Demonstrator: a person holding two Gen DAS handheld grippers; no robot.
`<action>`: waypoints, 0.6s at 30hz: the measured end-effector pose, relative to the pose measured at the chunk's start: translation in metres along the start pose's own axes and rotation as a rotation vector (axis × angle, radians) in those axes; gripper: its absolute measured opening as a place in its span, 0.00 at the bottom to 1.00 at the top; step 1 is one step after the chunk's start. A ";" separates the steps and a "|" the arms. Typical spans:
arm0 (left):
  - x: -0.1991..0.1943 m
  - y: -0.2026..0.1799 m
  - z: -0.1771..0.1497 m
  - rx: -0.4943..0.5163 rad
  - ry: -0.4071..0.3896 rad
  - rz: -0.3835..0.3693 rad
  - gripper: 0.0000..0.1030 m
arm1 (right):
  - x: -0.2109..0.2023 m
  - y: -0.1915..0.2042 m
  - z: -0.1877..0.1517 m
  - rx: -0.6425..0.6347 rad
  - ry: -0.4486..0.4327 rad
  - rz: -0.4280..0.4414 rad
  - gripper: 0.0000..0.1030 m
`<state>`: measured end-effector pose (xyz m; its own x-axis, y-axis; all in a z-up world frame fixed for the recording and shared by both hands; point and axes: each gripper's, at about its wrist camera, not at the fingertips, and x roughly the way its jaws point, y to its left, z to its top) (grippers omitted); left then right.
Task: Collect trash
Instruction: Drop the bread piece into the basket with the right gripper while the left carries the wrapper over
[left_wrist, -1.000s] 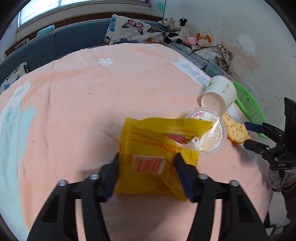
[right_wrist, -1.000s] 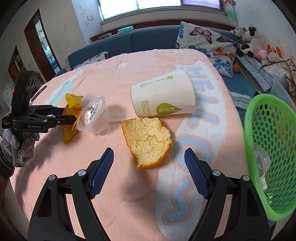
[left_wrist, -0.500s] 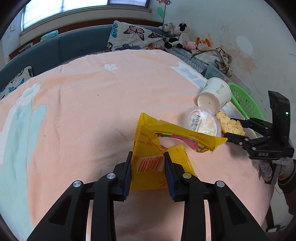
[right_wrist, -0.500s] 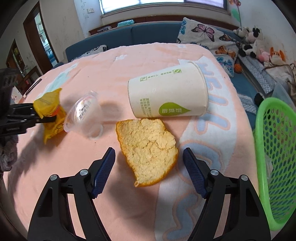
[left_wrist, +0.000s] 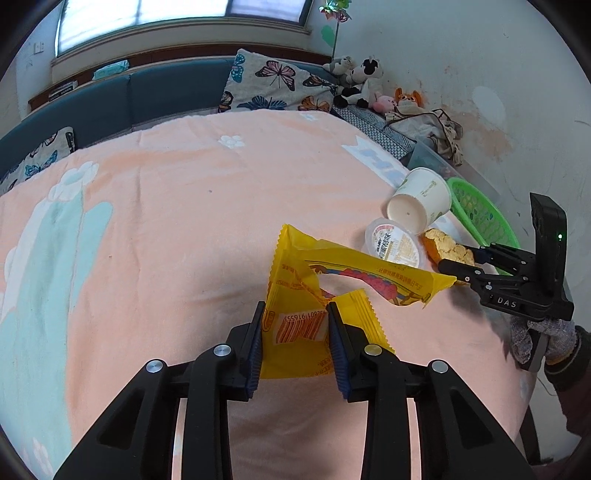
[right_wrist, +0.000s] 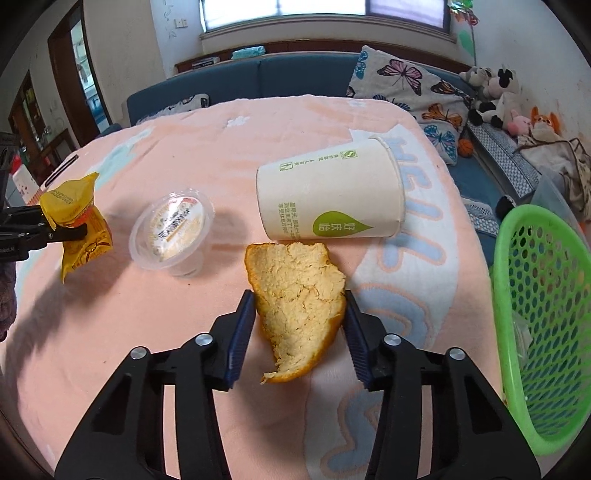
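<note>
Two pickups are being done at once here. The yellow wrapper (left_wrist: 295, 328) is clamped in the left tool (left_wrist: 295, 343) and looks lifted clear of the peach cloth on the counter (left_wrist: 166, 229), and the orange peel (right_wrist: 301, 299) is pinched between the blue pads of the right tool (right_wrist: 300, 332), still low over the cloth.

Next, both pieces would need to be carried right to the green basket (right_wrist: 546, 295) at the counter's right edge and let go above it. The peel is floppy, so a gentle lift is probably called for. Left behind for later: the paper cup (right_wrist: 328, 199) lying on its side just beyond the peel, and the clear plastic cup (right_wrist: 171, 232) to its left.

Compared with a second ago, the right tool was gaping wide around the peel and is now closed onto it; the left one was narrowed onto the wrapper, which has been raised off the cloth.
</note>
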<state>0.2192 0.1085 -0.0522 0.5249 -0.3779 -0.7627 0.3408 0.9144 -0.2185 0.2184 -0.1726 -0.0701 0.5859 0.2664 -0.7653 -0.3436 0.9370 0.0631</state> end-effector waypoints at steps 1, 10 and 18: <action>-0.002 -0.001 0.000 0.001 -0.005 -0.001 0.30 | -0.003 -0.001 -0.001 0.005 -0.005 0.003 0.43; -0.022 -0.027 0.007 0.034 -0.045 -0.032 0.30 | -0.039 -0.010 -0.008 0.059 -0.065 0.028 0.41; -0.022 -0.067 0.022 0.070 -0.058 -0.074 0.30 | -0.069 -0.043 -0.018 0.129 -0.103 -0.015 0.41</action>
<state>0.2018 0.0521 -0.0074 0.5399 -0.4540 -0.7088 0.4331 0.8719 -0.2286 0.1792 -0.2358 -0.0317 0.6646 0.2681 -0.6975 -0.2414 0.9604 0.1391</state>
